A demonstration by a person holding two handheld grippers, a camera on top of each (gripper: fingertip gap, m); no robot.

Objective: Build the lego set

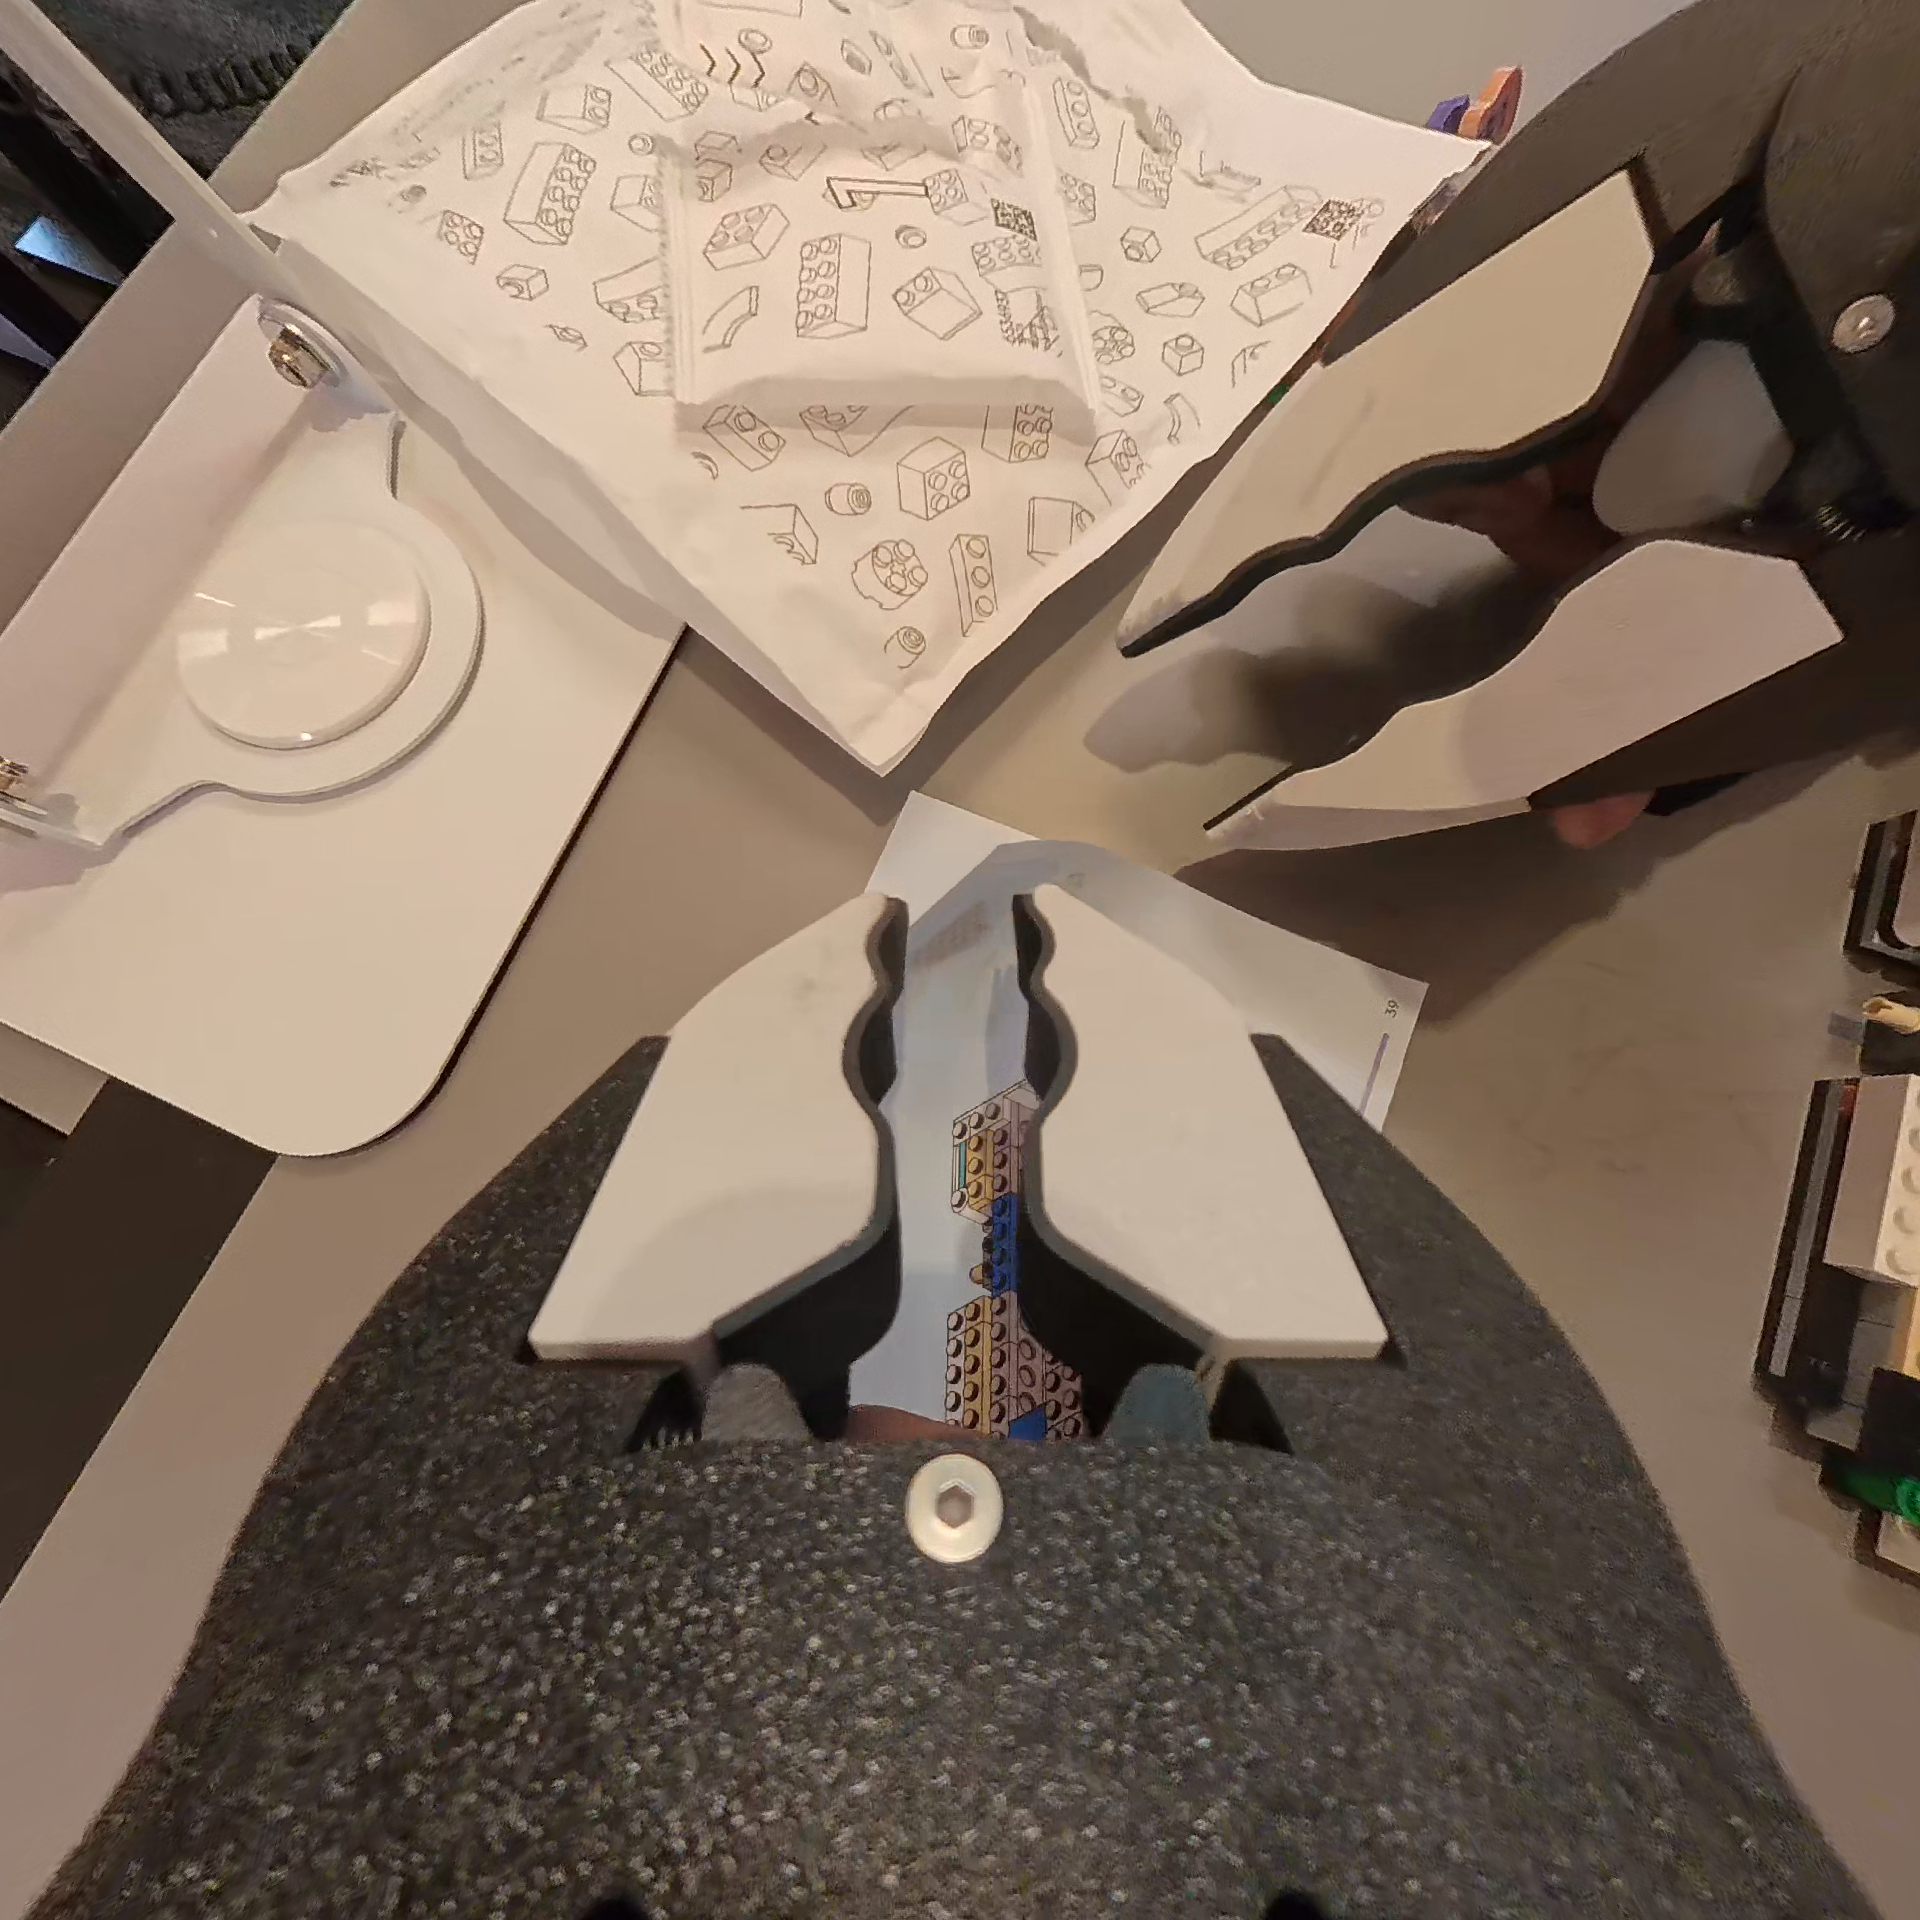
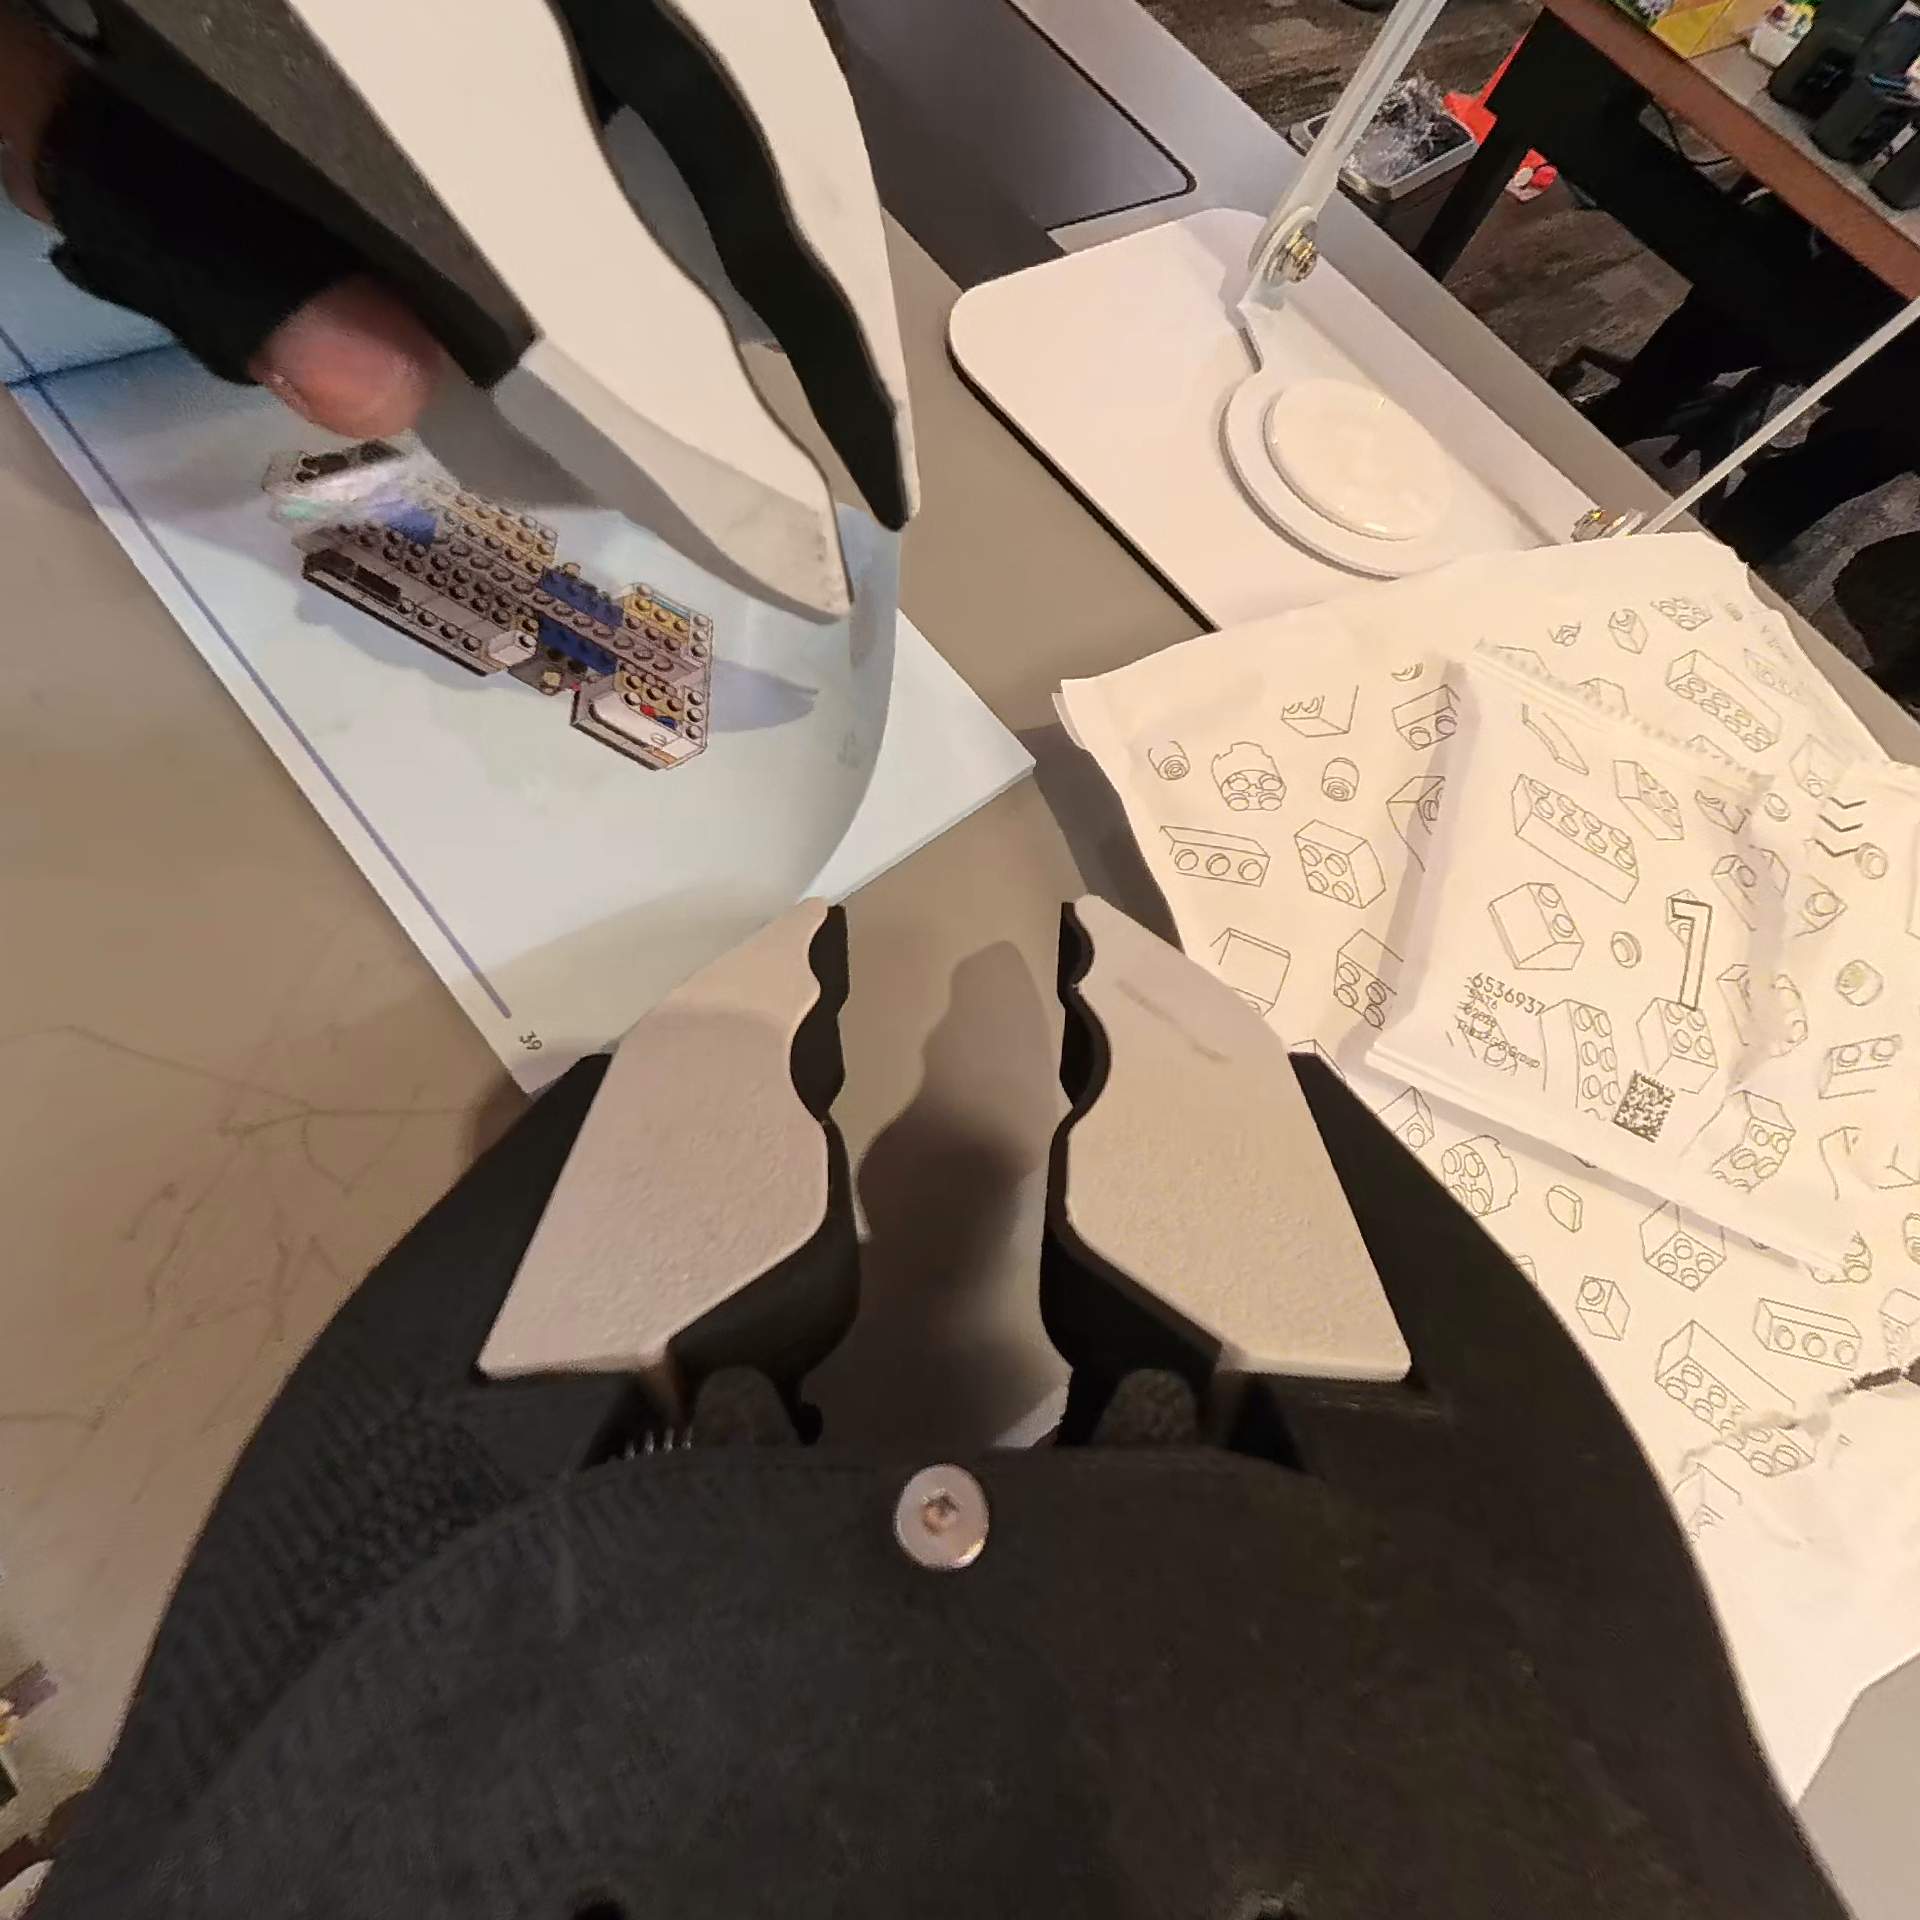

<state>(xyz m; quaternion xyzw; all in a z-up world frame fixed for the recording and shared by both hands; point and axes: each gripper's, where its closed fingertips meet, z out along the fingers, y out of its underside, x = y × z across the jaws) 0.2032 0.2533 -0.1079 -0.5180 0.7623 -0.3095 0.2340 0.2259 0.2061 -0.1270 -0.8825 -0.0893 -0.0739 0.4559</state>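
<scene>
1. The left gripper (image 1: 956,914) has its jaws narrow around a lifted, curling page (image 1: 966,997) of the booklet (image 2: 582,831); I cannot tell whether the pads press on the sheet.
2. In the right wrist view, this gripper comes steeply down from the upper left, a gloved hand (image 2: 260,260) behind it.
3. The right gripper (image 2: 951,914) is half open with nothing between its fingers, over bare table (image 2: 208,1143), at the booklet's near corner.
4. The right view alone shows the page arcing up to the fingertips; the left view alone shows brick parts (image 1: 1870,1247) at the right edge.
5. The booklet's long axis runs from upper left to lower centre.
6. Printed bags (image 2: 1558,935) lie to the right, a white base (image 2: 1143,364) above.
</scene>
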